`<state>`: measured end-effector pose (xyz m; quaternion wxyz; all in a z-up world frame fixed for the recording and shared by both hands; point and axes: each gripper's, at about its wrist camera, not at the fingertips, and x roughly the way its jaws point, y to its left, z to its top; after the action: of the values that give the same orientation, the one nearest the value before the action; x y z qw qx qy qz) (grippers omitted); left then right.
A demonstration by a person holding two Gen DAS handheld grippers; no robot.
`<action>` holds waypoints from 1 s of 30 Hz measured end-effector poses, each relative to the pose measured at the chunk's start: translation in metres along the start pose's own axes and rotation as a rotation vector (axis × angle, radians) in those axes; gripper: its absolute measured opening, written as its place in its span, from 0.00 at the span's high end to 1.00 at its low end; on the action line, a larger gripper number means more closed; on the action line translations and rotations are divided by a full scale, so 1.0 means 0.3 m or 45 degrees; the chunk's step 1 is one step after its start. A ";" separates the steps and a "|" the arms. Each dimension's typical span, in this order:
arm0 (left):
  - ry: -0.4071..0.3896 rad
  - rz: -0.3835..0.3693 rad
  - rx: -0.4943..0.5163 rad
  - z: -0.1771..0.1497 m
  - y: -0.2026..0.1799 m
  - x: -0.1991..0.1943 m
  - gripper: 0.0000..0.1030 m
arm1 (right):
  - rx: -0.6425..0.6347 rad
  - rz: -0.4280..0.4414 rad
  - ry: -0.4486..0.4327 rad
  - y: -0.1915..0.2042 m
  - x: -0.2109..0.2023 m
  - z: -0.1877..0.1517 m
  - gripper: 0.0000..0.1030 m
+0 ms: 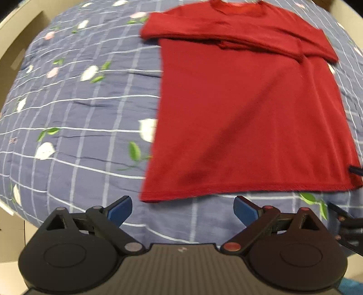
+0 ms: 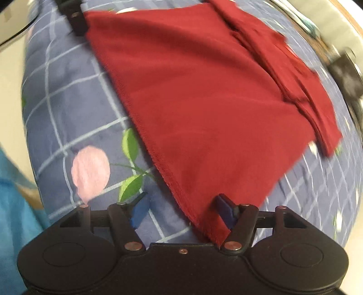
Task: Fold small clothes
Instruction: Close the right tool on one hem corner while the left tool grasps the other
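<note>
A dark red T-shirt lies flat on a blue checked quilt with flowers, collar far from me and both sleeves folded in across the chest. My left gripper stands open just short of the hem's near left corner, touching no cloth. In the right wrist view the shirt runs diagonally. Its other hem corner lies between the spread fingers of my right gripper, draped against the right blue pad. That gripper is open too. Part of the left gripper shows at the top left.
The quilt ends at cream surfaces on the left. Teal fabric sits at the lower left of the right wrist view. A blurred black object stands beyond the quilt's right side. Part of the right gripper shows at the frame edge.
</note>
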<state>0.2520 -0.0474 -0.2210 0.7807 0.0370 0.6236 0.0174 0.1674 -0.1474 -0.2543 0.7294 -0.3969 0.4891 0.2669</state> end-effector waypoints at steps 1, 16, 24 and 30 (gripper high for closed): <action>0.008 -0.005 0.011 -0.001 -0.019 0.004 0.05 | -0.063 -0.009 -0.018 0.008 0.005 -0.001 0.34; -0.033 0.000 0.239 -0.001 -0.169 0.032 0.05 | 0.254 0.277 0.015 -0.229 0.012 0.075 0.94; -0.114 0.055 0.426 -0.001 -0.260 0.082 0.05 | 0.924 0.613 0.080 -0.557 0.038 0.105 0.94; -0.118 0.182 0.552 0.023 -0.318 0.148 0.16 | 0.983 0.640 0.075 -0.630 0.059 0.110 0.94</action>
<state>0.2667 -0.1396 -0.2704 0.7790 0.2489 0.5720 -0.0634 0.3376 -0.2221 -0.2039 0.7222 0.0275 0.6543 0.2225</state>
